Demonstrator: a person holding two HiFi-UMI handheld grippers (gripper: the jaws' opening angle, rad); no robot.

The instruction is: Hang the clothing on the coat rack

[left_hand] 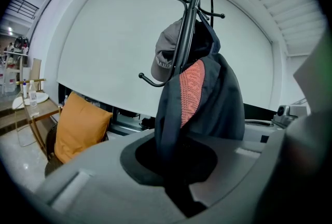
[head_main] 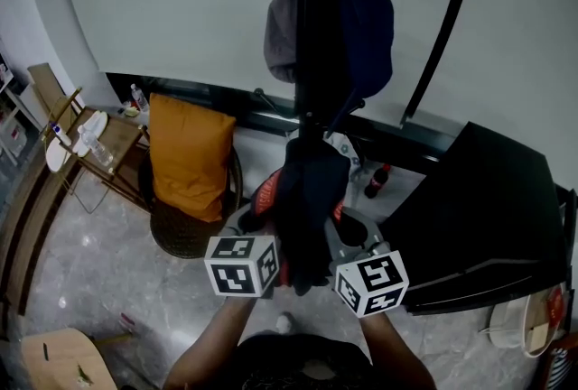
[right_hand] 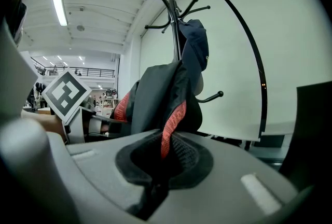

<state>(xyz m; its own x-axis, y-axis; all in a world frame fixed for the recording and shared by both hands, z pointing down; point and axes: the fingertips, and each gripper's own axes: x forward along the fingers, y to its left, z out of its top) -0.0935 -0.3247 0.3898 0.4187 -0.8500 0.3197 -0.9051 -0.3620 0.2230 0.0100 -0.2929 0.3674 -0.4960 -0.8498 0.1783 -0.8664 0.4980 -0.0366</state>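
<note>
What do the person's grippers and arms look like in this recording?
The left gripper and right gripper match: broad, smooth light-grey jaws around a dark rounded recess. Each carries a white cube with black square markers, the left cube and the right cube. No cables show. The forearms have no sleeves; the person wears a dark top.

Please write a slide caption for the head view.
Left gripper and right gripper hold a dark jacket before the coat rack.
</note>
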